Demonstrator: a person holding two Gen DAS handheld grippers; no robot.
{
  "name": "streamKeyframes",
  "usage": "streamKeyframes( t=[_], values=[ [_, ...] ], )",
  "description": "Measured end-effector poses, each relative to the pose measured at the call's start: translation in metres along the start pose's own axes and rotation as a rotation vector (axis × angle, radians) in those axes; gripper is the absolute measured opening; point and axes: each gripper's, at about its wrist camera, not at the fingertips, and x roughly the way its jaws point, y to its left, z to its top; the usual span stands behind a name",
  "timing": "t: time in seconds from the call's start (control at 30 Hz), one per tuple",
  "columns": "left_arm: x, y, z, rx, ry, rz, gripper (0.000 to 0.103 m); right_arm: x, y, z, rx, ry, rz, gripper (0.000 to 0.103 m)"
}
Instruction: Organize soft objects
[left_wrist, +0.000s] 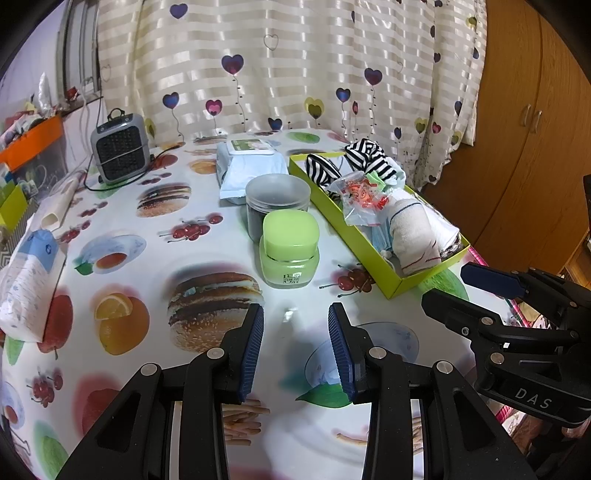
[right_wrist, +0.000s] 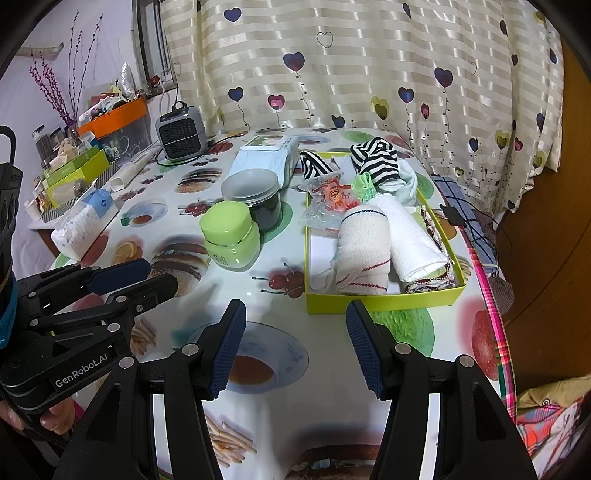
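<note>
A lime-green box (right_wrist: 380, 301) (left_wrist: 397, 282) sits on the printed tablecloth and holds soft things: two rolled white towels (right_wrist: 364, 247) (left_wrist: 415, 236), black-and-white striped cloth (right_wrist: 376, 157) (left_wrist: 364, 157), and a clear bag with orange print (right_wrist: 330, 197) (left_wrist: 360, 201). My left gripper (left_wrist: 295, 334) hovers open over the cloth, short of the green jar, nothing between its blue pads. My right gripper (right_wrist: 295, 343) stands open just in front of the box's near wall, also with nothing in it. Each gripper shows in the other's view, right gripper (left_wrist: 476, 288) and left gripper (right_wrist: 147, 277).
A green jar (left_wrist: 290, 251) (right_wrist: 231, 234) and a dark lidded jar (left_wrist: 277, 201) (right_wrist: 255, 195) stand left of the box, a wipes pack (left_wrist: 251, 166) behind them. A small grey heater (left_wrist: 120, 149) with its cord, a tissue pack (left_wrist: 27, 284) and cluttered boxes (right_wrist: 77, 166) lie left. The table's edge (right_wrist: 493, 295) runs right.
</note>
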Motion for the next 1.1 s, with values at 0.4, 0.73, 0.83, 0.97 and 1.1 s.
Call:
streamKeyframes(
  t=[0.4,0.73,0.83,0.97,1.1],
  values=[
    [0.0015,0.0002,-0.0013,0.001,0.001,0.003,0.034,0.0017,-0.0002,0.0003,0.0,0.001,0.0,0.058],
    [0.0015,0.0004,-0.0013,0.001,0.002,0.002,0.034,0.0017,0.0,0.0007,0.0,0.002,-0.001,0.058],
    [0.0027,-0.0001,-0.0021,0.0,0.003,-0.002,0.034,0.0019,-0.0001,0.0008,-0.001,0.002,-0.001,0.058],
    [0.0031,0.0001,-0.0028,-0.001,0.006,-0.001,0.034,0.0023,-0.0005,0.0006,-0.001,0.003,-0.001,0.058],
    [0.0069,-0.0014,-0.0051,0.0,0.011,0.001,0.034,0.0026,-0.0008,0.0003,-0.001,0.003,0.0,0.058]
  ],
)
